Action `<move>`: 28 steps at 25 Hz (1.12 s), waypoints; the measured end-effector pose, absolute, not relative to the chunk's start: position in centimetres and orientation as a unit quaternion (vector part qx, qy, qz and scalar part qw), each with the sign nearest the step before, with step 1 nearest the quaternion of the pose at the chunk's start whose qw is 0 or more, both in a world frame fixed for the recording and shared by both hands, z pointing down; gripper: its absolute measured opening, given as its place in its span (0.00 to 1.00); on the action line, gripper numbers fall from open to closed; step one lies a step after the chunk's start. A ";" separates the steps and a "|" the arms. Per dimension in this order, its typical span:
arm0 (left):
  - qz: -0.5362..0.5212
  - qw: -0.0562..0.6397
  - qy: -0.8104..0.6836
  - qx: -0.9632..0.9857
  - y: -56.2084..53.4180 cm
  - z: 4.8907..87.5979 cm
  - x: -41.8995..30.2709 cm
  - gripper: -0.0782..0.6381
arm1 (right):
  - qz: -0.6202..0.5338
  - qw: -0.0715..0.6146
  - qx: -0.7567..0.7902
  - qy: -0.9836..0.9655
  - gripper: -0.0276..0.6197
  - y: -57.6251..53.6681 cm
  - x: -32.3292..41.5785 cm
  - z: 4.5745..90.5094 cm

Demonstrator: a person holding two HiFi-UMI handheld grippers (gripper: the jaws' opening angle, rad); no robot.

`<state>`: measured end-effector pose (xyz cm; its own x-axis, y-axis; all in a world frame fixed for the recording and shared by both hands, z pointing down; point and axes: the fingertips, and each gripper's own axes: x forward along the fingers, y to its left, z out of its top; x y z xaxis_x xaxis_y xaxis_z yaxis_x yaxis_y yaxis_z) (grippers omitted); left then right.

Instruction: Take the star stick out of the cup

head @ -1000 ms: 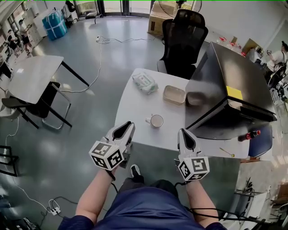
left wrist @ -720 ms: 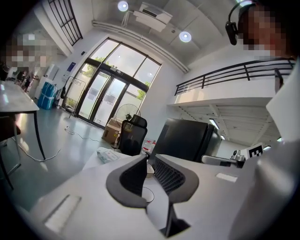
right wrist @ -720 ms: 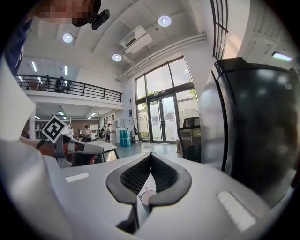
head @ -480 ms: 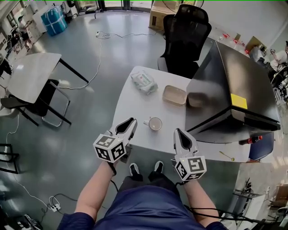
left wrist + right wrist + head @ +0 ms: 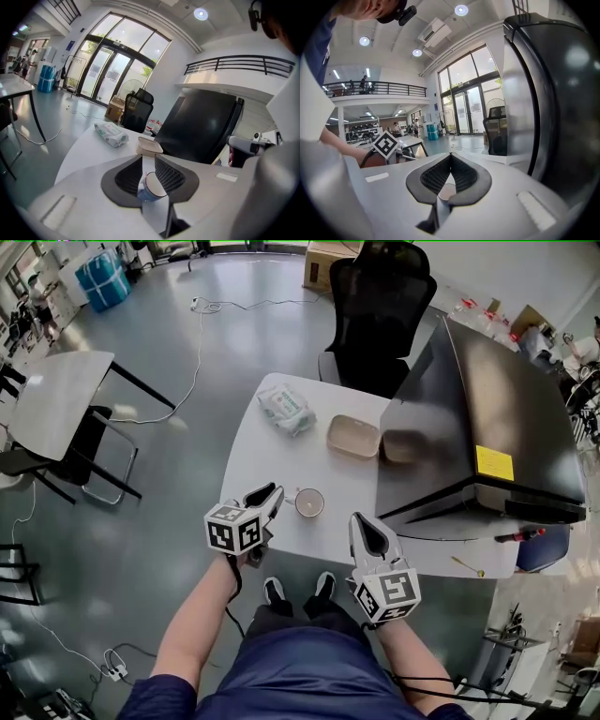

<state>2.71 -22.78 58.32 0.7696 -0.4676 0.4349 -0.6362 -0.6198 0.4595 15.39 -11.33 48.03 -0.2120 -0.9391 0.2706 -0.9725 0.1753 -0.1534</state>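
One hand-held gripper [image 5: 268, 492], the left, has neared the cup [image 5: 309, 502].

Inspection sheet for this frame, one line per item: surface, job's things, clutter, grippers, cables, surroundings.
Surface: white table, rounded corners.
Job's things: cup upright near the front edge; the star stick cannot be clearly made out in it.
Clutter: wipes pack and tan container at the far side.
Grippers: left gripper open, aimed at the cup, not touching it; right gripper shut, holding nothing.
Cables: white cable trailing across the floor.
Surroundings: black office chair behind the table, large black cabinet at its right, second table to the left.
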 end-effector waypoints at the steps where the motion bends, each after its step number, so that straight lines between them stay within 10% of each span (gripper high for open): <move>1: 0.143 0.313 -0.309 0.887 -23.1 59.1 2.9 0.19 | 0.149 0.058 0.625 -0.764 0.05 -11.3 15.5 48.3; 28: 0.222 0.426 -0.201 0.854 -23.1 67.5 8.2 0.12 | 0.171 0.047 0.690 -0.701 0.05 -7.6 19.8 50.0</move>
